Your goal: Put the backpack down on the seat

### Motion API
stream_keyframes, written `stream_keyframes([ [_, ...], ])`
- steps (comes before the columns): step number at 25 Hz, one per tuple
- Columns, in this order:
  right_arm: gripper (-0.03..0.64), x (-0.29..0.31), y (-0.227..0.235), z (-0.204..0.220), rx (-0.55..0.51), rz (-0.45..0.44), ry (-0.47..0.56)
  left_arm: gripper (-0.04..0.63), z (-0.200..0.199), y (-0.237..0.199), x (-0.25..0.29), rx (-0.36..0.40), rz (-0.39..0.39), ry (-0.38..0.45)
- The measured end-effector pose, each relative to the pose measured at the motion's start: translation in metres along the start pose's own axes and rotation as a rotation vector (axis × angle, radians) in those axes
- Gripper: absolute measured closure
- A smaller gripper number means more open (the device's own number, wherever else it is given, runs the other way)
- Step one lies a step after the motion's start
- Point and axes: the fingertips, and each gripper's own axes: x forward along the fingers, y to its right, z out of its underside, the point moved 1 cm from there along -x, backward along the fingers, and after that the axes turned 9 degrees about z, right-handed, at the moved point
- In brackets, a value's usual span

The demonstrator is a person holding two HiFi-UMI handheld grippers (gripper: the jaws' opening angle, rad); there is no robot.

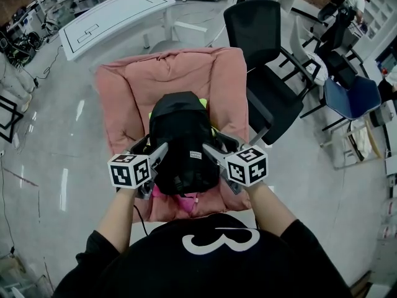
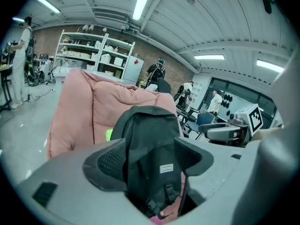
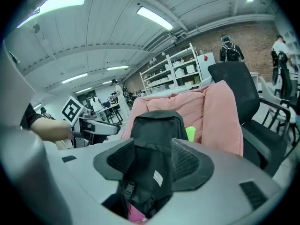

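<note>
Backpack [image 1: 183,141] is already sitting upright on the pink seat [image 1: 124,98], leaning on its back cushion. So I'd say the job's pretty much done, and only pulling away is left. Left tool [image 1: 155,157] and right tool [image 1: 214,154] are both spread wide, pads off the fabric. Head view shows them flanking the bag, but only the gripper views show that gap.

The backpack [image 1: 184,143] is matt black woven cloth, with black plastic buckles [image 2: 170,191] and a small sewn label [image 2: 166,168]. The seat [image 1: 124,98] is covered in soft pink cloth, plush and creased. The left gripper [image 2: 149,158] and right gripper [image 3: 153,158] have smooth, matt grey plastic shells. Their pads [image 2: 112,160] are dark and dimpled. The floor [image 1: 56,166] is glossy and mirrors the lights.
</note>
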Motion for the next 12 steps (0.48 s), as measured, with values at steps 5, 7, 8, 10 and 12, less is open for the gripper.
stream_keyframes([
  [5, 0.388, -0.028, -0.003, 0.004, 0.013, -0.055, -0.007, 0.290, 0.002, 0.028, -0.014, -0.037, 0.023, 0.025],
  [7, 0.388, -0.040, -0.008, 0.003, 0.023, -0.080, -0.004, 0.290, -0.001, 0.050, -0.019, -0.046, 0.060, 0.034],
  [8, 0.389, -0.048, -0.012, 0.000, 0.025, -0.099, 0.001, 0.291, -0.003, 0.064, -0.023, -0.049, 0.086, 0.036],
  [10, 0.391, -0.062, -0.023, -0.009, 0.026, -0.150, 0.018, 0.302, -0.007, 0.092, -0.028, -0.053, 0.146, 0.035],
  [12, 0.395, -0.079, -0.035, -0.021, 0.027, -0.194, 0.061, 0.314, -0.009, 0.119, -0.033, -0.059, 0.202, 0.038],
])
